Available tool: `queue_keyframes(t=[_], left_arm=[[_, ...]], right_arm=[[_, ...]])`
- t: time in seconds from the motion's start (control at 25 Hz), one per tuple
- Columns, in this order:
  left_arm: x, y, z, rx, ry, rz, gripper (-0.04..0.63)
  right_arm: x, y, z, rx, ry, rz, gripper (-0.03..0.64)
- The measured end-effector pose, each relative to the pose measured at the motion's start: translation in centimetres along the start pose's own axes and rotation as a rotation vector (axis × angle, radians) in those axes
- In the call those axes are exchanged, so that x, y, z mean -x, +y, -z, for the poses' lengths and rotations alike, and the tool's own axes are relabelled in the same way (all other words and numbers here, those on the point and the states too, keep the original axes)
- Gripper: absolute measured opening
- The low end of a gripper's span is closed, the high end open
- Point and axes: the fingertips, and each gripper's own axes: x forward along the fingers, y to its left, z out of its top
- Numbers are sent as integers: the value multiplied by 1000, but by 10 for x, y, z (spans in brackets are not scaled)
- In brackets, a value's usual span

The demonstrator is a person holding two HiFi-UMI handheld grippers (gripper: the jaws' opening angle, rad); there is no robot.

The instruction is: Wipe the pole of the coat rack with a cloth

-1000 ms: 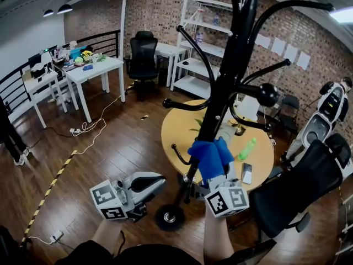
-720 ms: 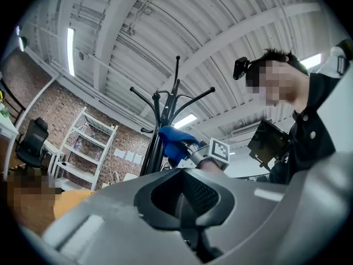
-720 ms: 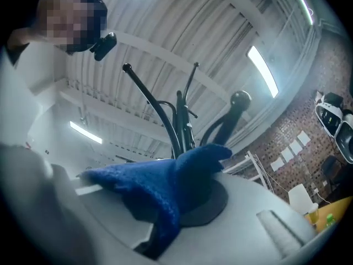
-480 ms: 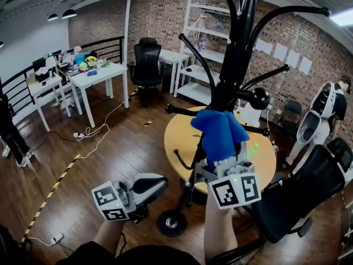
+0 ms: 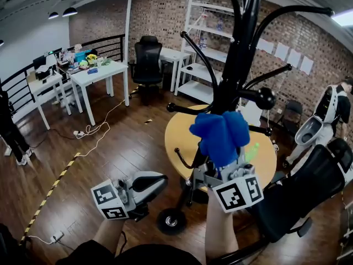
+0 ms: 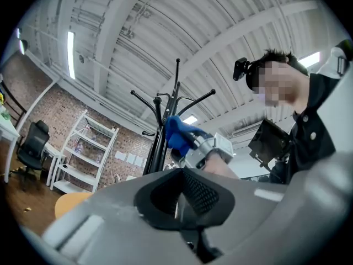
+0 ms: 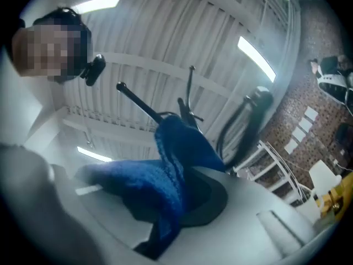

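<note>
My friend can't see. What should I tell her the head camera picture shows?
The right gripper holds a blue cloth against the black pole of a coat rack. The left gripper hangs lower, shut and empty, over a wooden floor. A round yellow table stands behind the rack.

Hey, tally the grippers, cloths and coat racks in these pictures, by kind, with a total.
Grippers: 2 (left gripper, right gripper)
blue cloth: 1
coat rack: 1
Total: 4
</note>
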Motion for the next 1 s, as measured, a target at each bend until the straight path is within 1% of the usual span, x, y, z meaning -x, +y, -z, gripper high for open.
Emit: queue_keyframes(t=[0.12, 0.24, 0.36, 0.44, 0.52, 0.6, 0.68, 0.76, 0.88, 1.0], left_arm=[[1, 2, 1, 3, 1, -5, 3], [0, 4, 4, 11, 7, -6, 3], [-4, 3, 10, 24, 18, 2, 3], [-6, 2, 13, 32, 26, 5, 3], [-6, 3, 15, 40, 31, 5, 3], [-6, 3, 17, 46, 37, 6, 3], [-8, 1, 20, 50, 45, 11, 3], [-11, 0, 23, 55, 51, 14, 3], [-14, -1, 27, 60, 59, 14, 3], [-15, 2, 29, 60, 66, 6, 3]], right_arm=[[26, -21, 49, -42, 110, 50, 23], [52, -29, 81, -62, 177, 87, 23], [80, -40, 113, -122, 271, 131, 23], [99, -49, 137, -170, 366, 145, 23], [121, -54, 165, -212, 495, 154, 23], [142, -55, 193, -239, 633, 138, 23], [159, -55, 216, -254, 723, 115, 23], [169, -59, 230, -278, 749, 110, 23], [177, -61, 241, -338, 739, 103, 23], [181, -61, 244, -379, 741, 78, 23]])
